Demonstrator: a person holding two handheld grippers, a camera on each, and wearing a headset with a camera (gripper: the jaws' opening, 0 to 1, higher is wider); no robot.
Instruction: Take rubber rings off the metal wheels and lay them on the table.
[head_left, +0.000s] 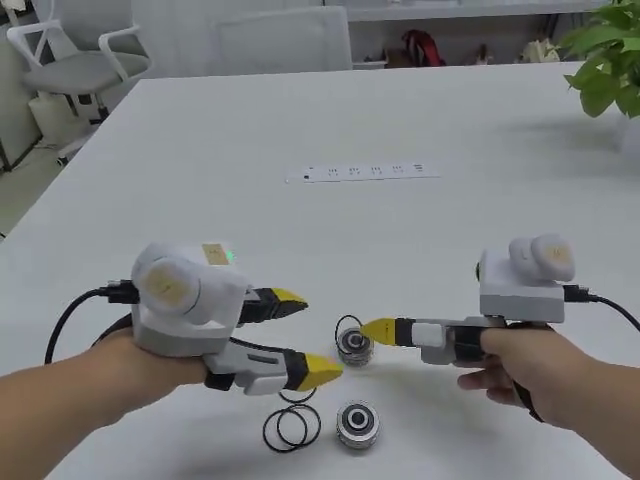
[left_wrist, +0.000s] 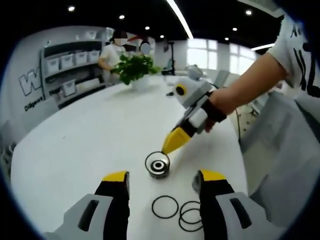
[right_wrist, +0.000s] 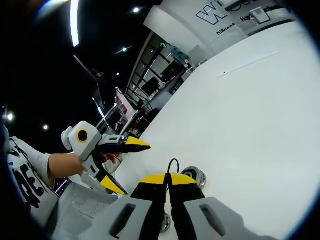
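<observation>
The step in hand is peeling a ring (head_left: 340, 325) off the nearer-centre wheel (head_left: 354, 345): the right gripper (head_left: 372, 330) has its jaws closed on that ring, pinching a black loop that stands up from the wheel's rim, with the rest seemingly hooked round the wheel. The left gripper (head_left: 308, 335) hovers just beside the wheel with jaws spread wide, holding nothing. A second wheel (head_left: 357, 422) sits nearer the person, and three loose rings (head_left: 292, 427) lie flat on the table (head_left: 300, 120) just beside it; whether that wheel carries more rings I cannot tell. The next move likely calls for the left jaws to steady the wheel while the right pulls the loop up and over the rim, then lays it by the others; the light wheel may lift or roll otherwise. The table is wide, white and matte, with a power strip (head_left: 365, 172) across its middle, a plant (head_left: 610, 60) at the far corner and a chair (head_left: 70, 60) beyond.
</observation>
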